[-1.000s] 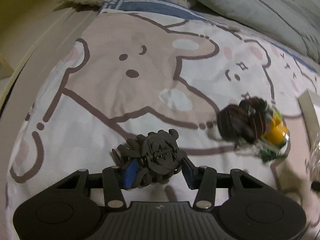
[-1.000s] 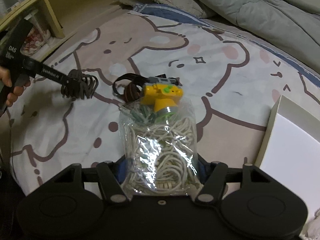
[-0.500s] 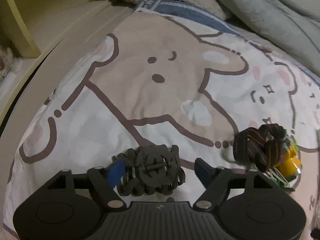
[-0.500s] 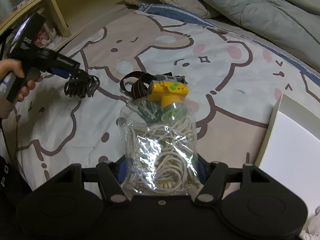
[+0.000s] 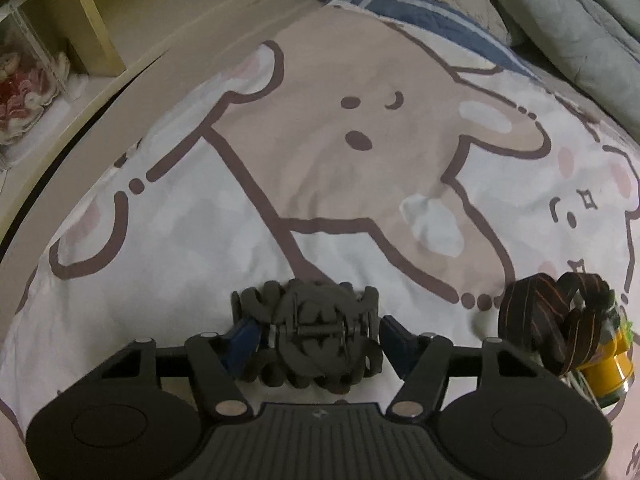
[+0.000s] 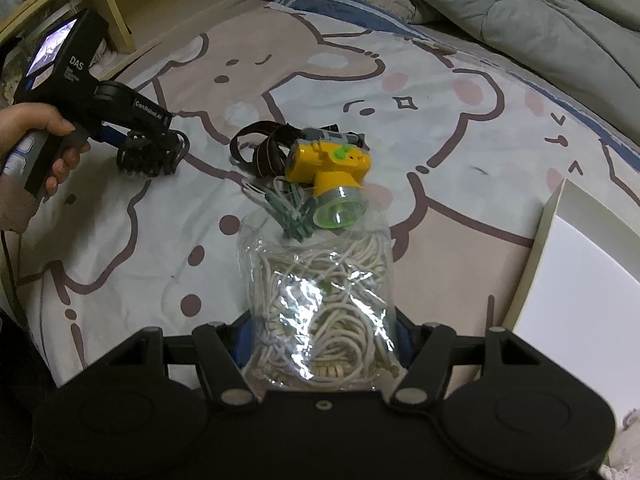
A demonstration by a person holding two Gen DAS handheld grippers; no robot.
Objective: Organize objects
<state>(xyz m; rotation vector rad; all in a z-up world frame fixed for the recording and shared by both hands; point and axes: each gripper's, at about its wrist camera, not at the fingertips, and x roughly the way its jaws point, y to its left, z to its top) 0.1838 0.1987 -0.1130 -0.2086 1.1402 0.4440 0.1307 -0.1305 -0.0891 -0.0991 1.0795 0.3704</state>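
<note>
A black claw hair clip [image 5: 320, 332] lies on the cartoon-print bedsheet [image 5: 320, 140] between the blue pads of my left gripper [image 5: 320, 336]. Its jaws are closing, and both pads touch the clip's sides. The right wrist view shows that gripper [image 6: 154, 152] held low over the clip [image 6: 148, 156] by a hand [image 6: 36, 128]. My right gripper [image 6: 320, 344] is shut on a clear bag of white cords [image 6: 320, 300]. Just beyond the bag lie a yellow headlamp [image 6: 332, 168], its brown strap [image 6: 260, 148] and some green pegs [image 6: 292, 208].
The headlamp [image 5: 604, 364] and strap [image 5: 536, 320] sit to the right of the clip. A white board [image 6: 580, 280] lies at the bed's right edge. A grey duvet [image 6: 520, 12] is bunched at the back, and a yellow shelf [image 5: 92, 28] stands at the left.
My left gripper let the clip go, opened wide and rolled, and now closes on the clip across its wider side. The right gripper and its bag have stayed put.
</note>
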